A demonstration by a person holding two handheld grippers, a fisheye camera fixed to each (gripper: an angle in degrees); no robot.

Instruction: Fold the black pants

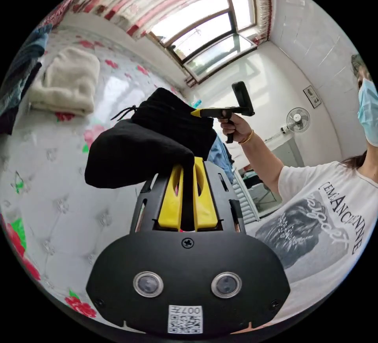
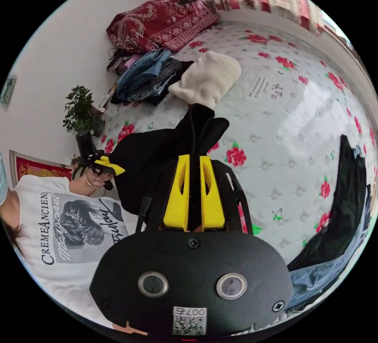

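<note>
Above the flowered bed [image 2: 299, 130]: black pants [image 1: 145, 144] held aloft, bunched. Left gripper [image 1: 188, 170] jaws clamped on one end, right gripper [image 2: 195, 162] jaws clamped on the other. Person's shirt [image 2: 59, 233] print: "CREMEANCIEN…". Cream folded cloth [image 2: 206, 77] behind.

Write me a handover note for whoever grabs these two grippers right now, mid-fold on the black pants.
Left gripper: shut on the black pants.
Right gripper: shut on the same pants, at another spot.
Pants: bunched and held up in the air between the two grippers, above the floral bed.
Done: pants picked up; no neat fold shows yet.
Left: spread them on the bed, fold, probably set by the cream folded item and the clothes pile.
</note>
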